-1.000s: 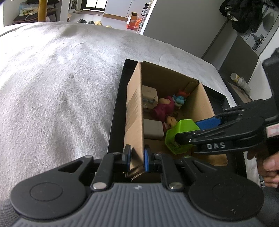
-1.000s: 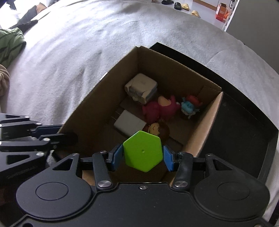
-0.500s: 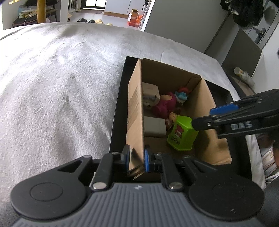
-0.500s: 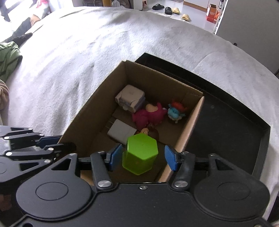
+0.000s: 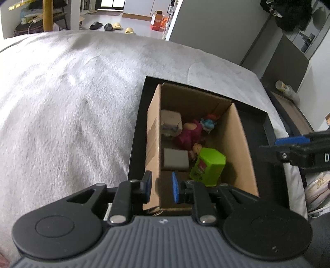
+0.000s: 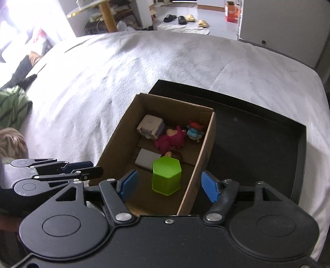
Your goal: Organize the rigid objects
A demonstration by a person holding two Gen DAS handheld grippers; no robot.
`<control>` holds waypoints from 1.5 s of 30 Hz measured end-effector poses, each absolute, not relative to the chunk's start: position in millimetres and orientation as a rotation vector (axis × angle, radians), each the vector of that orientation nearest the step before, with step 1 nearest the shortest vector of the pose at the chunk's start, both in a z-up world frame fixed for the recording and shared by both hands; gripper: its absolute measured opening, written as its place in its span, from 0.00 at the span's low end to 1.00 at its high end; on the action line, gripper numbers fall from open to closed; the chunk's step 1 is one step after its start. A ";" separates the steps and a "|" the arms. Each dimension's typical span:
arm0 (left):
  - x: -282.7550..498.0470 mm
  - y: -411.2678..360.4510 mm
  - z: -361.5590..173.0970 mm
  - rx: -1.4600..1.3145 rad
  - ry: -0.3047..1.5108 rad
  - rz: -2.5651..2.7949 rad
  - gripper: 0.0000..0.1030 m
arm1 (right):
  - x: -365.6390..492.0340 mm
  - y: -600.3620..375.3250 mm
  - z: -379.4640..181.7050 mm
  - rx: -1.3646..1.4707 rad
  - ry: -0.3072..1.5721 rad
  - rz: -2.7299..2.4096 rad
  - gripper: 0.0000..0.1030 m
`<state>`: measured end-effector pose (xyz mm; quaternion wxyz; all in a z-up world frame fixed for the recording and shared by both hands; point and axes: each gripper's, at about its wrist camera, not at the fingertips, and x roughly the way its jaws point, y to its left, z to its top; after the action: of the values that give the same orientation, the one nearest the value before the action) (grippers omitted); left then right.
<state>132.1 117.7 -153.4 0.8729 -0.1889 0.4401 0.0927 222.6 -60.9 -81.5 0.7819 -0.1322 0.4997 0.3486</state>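
Currently right gripper [image 6: 168, 184] spread wide, holding nothing, hovering over near end of cardboard box [image 6: 115, 144]. Green hexagonal container [image 6: 166, 175] upright on box floor, lower centre of frame, apart from both pads. Left gripper [image 5: 160, 186] parted, straddling box's near-left wall; contact unclear. Pink figure [image 6: 171, 140], blue troll figure [image 6: 193, 129], two grey blocks further in. Box sits in black tray [image 6: 257, 132] on white bedcover [image 6: 103, 72].

Grey bedspread [image 6: 144, 68] (fuzzy), slippers [image 6: 185, 19] on pale floor [image 5: 142, 31], bright window light at left.
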 end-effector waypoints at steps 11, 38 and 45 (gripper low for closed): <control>123.7 94.9 -109.4 -0.330 0.986 0.139 0.45 | 204.2 -104.7 -55.1 -0.127 1.027 0.676 0.91; 63.1 34.6 -22.4 -0.205 0.845 0.080 0.94 | 144.7 -187.5 1.4 0.045 0.898 0.539 1.00; 44.2 31.8 -6.5 -0.189 0.807 0.100 0.96 | 129.7 -198.3 8.2 0.073 0.874 0.532 1.00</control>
<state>44.2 31.8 -6.5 0.9141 -0.0919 0.3920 0.0484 129.7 -198.3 8.2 0.8714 0.0348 0.4181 0.2544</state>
